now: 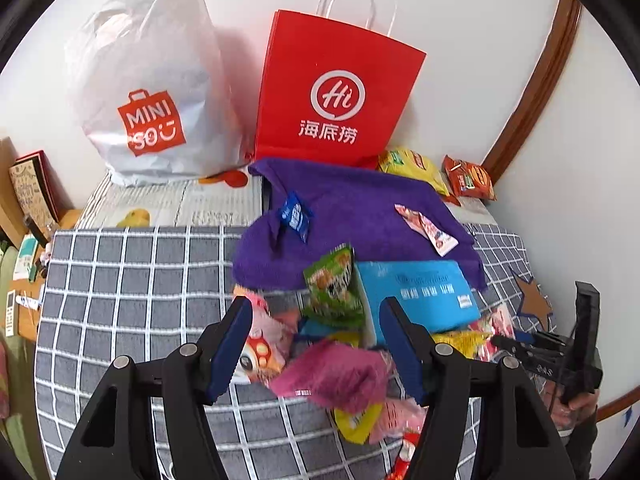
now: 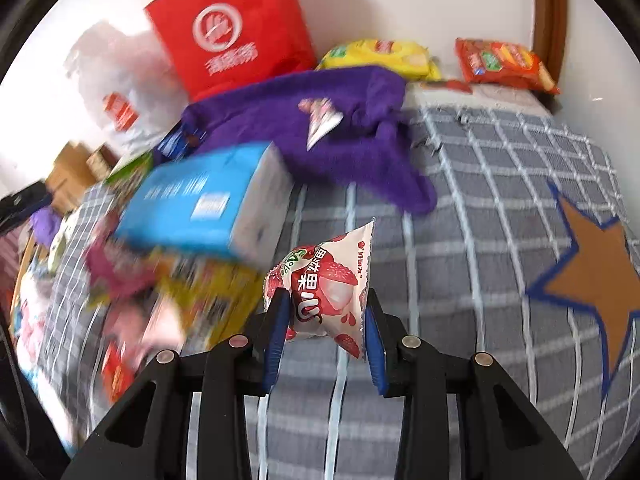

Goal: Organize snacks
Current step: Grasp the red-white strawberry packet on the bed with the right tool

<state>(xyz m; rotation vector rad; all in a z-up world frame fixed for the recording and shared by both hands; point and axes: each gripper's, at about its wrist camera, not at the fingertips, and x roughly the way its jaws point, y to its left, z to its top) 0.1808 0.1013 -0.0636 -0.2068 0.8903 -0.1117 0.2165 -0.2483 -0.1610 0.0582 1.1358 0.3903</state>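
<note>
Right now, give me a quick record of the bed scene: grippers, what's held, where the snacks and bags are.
right gripper: shut on lychee pouch
left gripper: open, above snack pile
blue box: beside the pile
purple towel: holds two small packets
red bag, white bag: against wall
surface: checked blanket

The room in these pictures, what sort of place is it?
Probably a bedroom: the snacks lie on a bed with a checked grey cover, pushed into a white-walled corner, with shopping bags leaning against the wall and a cluttered bedside shelf.
</note>
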